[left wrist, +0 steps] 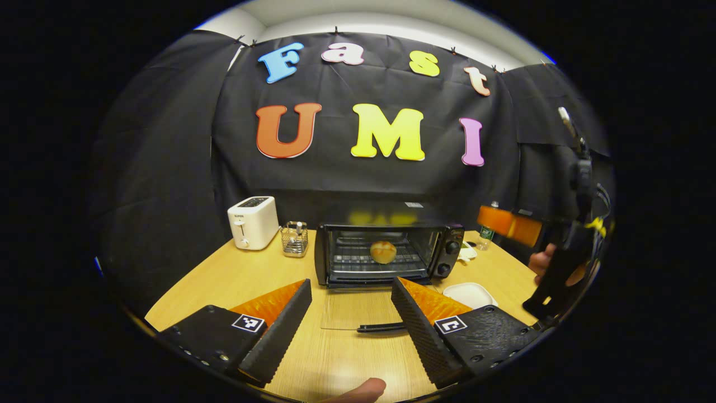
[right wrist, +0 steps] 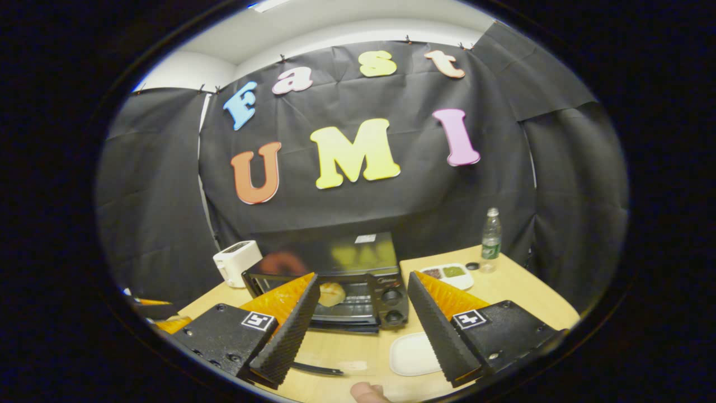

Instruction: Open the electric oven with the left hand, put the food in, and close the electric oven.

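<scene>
The black electric oven (left wrist: 386, 252) stands at the middle of the wooden table with its glass door (left wrist: 358, 310) folded flat toward me, handle (left wrist: 380, 327) at the near edge. A round bread roll (left wrist: 383, 252) lies on the rack inside. My left gripper (left wrist: 351, 282) is open above the lowered door, holding nothing. In the left gripper view the right gripper (left wrist: 509, 224) hangs in a hand to the right of the oven. In the right gripper view my right gripper (right wrist: 363, 277) is open and empty, with the oven (right wrist: 358, 263) and the roll (right wrist: 331, 294) beyond its fingers.
A white toaster (left wrist: 253, 222) and a small wire holder (left wrist: 295, 239) stand left of the oven. To its right are an empty white plate (right wrist: 414, 354), a dish with sauces (right wrist: 447, 273) and a water bottle (right wrist: 491, 238). Black cloth walls close off the back.
</scene>
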